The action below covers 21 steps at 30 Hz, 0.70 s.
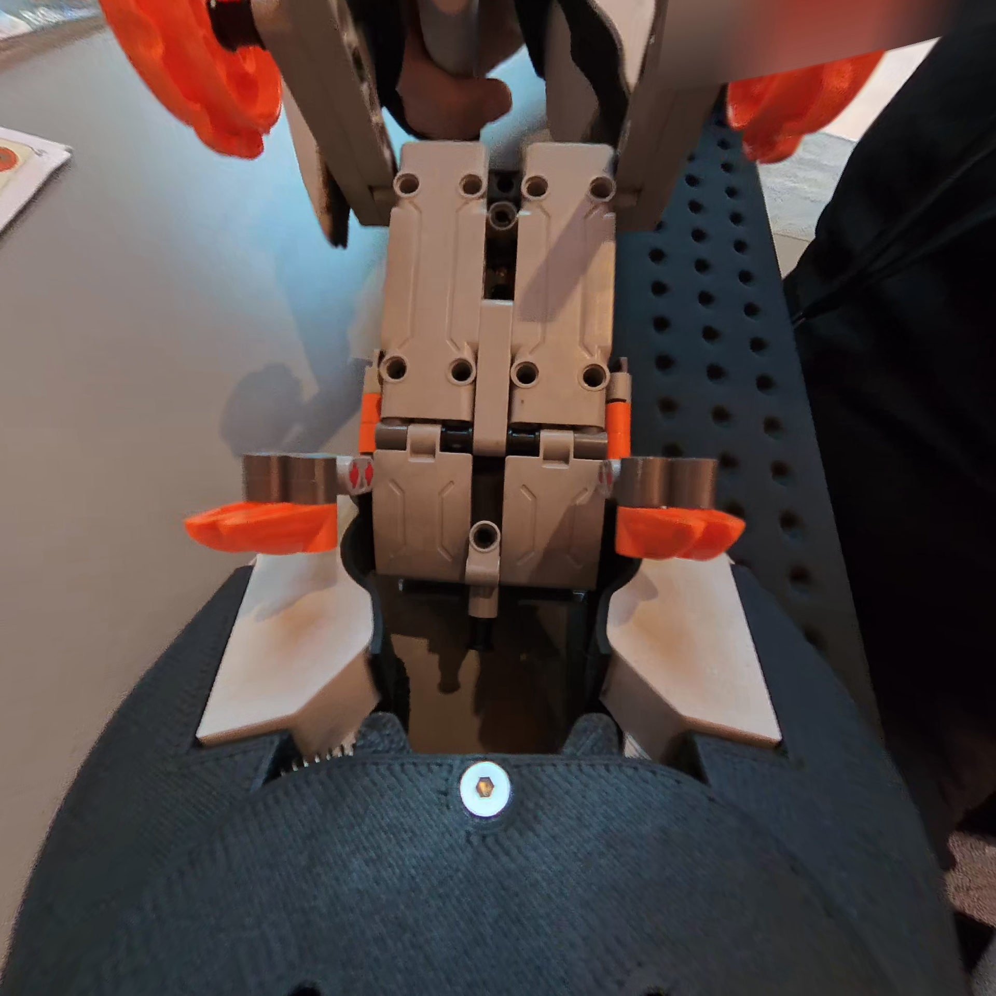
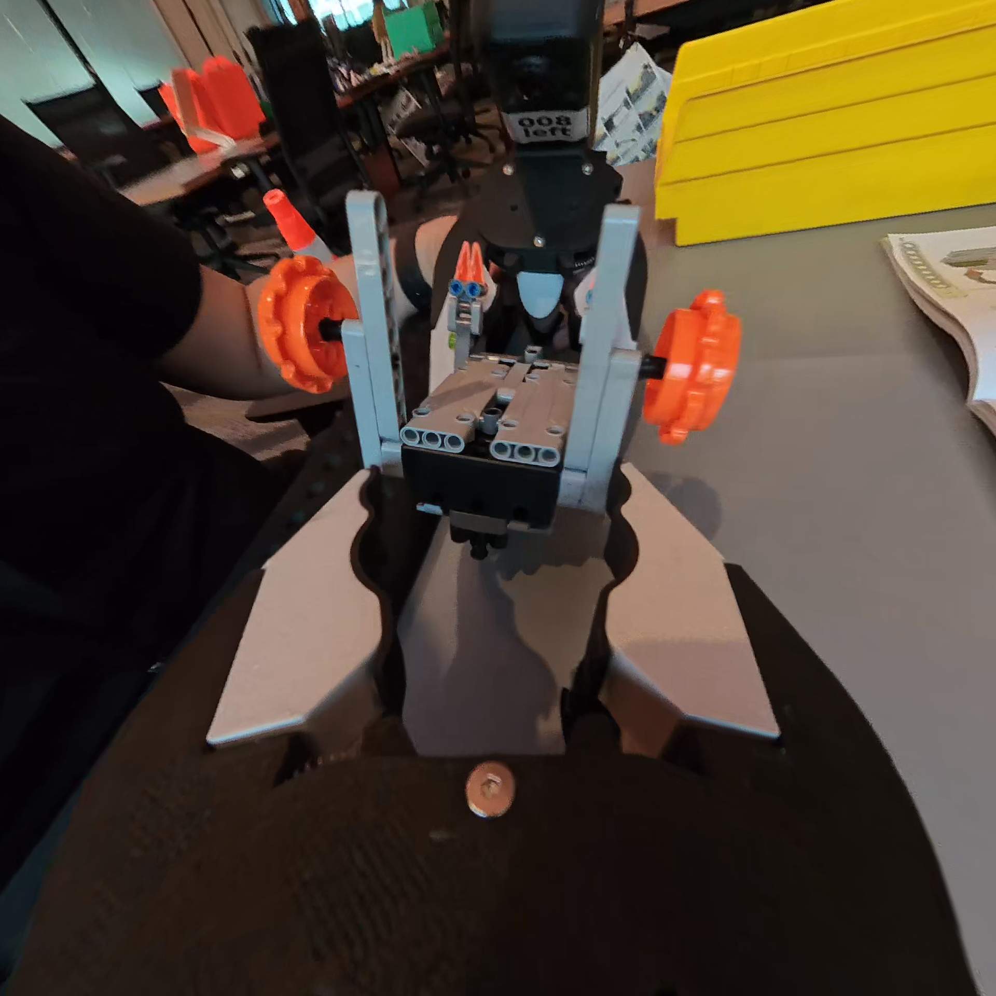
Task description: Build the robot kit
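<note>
The grey plastic brick-built model with orange wheels (image 1: pixel 493 377) fills the centre of both views, held above the grey surface (image 1: pixel 135 350). The left hand-held gripper (image 1: pixel 488 539), pointing up the frame, is clamped on the model's near end, one finger on each side. The right hand-held gripper (image 2: pixel 482 501) points at the model from the opposite end, its fingers pressed against the black block at that end. A yellow plastic bin (image 2: pixel 824 124) sits upper right, an open booklet (image 2: pixel 948 302) at the right edge.
</note>
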Available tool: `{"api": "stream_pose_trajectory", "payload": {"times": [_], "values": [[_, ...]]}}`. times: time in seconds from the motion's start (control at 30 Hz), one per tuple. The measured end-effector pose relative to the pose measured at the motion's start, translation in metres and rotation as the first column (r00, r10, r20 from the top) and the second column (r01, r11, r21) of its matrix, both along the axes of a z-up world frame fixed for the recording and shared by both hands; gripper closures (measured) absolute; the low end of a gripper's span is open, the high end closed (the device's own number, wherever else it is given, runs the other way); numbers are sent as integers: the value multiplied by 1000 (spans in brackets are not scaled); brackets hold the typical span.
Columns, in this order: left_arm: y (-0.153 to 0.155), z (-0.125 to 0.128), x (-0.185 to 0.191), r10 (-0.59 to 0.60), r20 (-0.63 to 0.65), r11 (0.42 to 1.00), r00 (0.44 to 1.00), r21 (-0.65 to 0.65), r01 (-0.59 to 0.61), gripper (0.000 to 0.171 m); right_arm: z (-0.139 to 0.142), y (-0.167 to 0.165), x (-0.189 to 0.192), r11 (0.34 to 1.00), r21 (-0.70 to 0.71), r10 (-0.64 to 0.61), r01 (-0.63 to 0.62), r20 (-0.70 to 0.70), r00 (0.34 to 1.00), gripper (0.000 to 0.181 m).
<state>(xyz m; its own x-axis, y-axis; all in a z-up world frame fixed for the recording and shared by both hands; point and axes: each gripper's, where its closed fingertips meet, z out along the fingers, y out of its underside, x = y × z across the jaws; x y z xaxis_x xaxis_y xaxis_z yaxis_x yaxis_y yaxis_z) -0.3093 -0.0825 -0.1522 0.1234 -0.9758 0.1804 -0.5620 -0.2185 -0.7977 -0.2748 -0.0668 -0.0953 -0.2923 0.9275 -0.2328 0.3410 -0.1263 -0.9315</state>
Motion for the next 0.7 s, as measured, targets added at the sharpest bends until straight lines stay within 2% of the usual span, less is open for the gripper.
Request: {"api": "stream_pose_trajectory", "payload": {"times": [0.1, 0.23, 0.3, 0.33, 0.43, 0.53, 0.63, 0.7], "values": [[0, -3, -3, -35, -19, 999, 999, 25, 36, 83, 2, 1, 2, 999, -47, 26, -27, -18, 999, 108], [-1, -4, -4, -47, -26, 998, 999, 33, 47, 83, 0, 8, 6, 999, -29, 18, -18, -9, 1000, 125], [-1, -4, -4, -55, -28, 997, 998, 58, 57, 83, 0, 5, 7, 1000, -19, 21, -21, -1, 1000, 126], [-1, -3, -4, -57, -28, 996, 998, 68, 59, 83, 0, 3, 8, 1000, -16, 27, -27, 3, 1000, 122], [0, -3, -4, -51, -26, 995, 998, 80, 53, 83, 2, -9, 9, 999, -38, 39, -39, 13, 999, 90], [4, -5, -5, -24, -42, 996, 999, 82, 27, 83, 3, -14, -1, 998, -28, -63, 63, 18, 998, 64], [7, -7, -6, -7, -56, 994, 998, 110, 13, 82, 6, -8, -13, 978, -29, -208, 208, 18, 978, 67], [7, -7, -6, -3, -59, 992, 998, 126, 11, 82, 1, -5, -17, 965, -60, -252, 254, 37, 967, 73]]}}
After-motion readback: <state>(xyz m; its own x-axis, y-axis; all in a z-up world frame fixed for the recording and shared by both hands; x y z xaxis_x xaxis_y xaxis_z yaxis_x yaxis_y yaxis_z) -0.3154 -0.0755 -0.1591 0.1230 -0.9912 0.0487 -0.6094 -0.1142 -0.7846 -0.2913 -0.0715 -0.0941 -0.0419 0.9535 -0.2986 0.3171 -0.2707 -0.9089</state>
